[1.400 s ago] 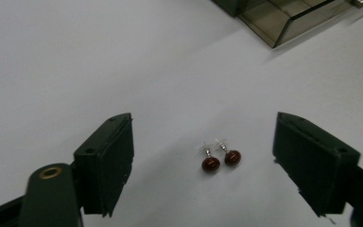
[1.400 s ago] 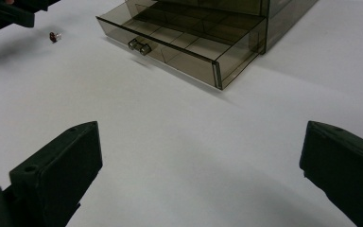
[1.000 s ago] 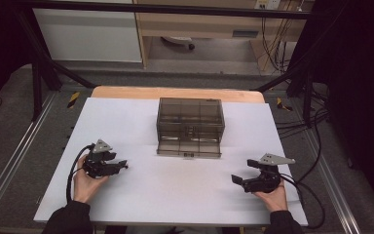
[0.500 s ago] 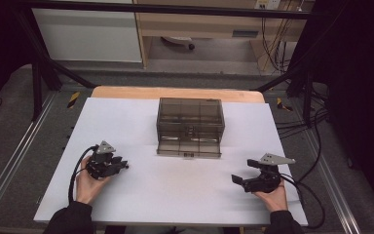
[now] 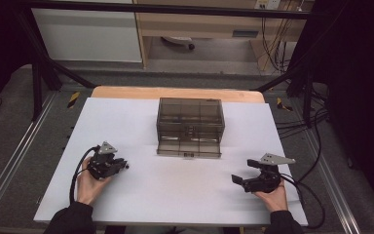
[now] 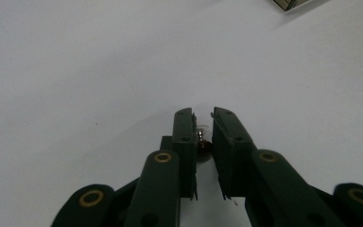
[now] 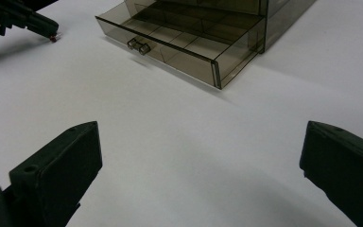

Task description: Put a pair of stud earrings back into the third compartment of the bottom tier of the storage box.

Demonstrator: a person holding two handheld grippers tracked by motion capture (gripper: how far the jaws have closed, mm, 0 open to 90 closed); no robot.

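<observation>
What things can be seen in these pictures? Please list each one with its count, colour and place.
table: one, white top, fills the middle of the high view.
drawer box: one, smoky transparent, at the table's far middle.
drawer: one, same tint, pulled out toward the person, with dividers inside.
small bulb-like item: one, glassy with a dark base, between the left gripper's jaws; too small to identify surely.
left gripper: one, black, near left of the table, jaws nearly closed on the small item.
right gripper: one, black, near right, jaws wide apart.
</observation>
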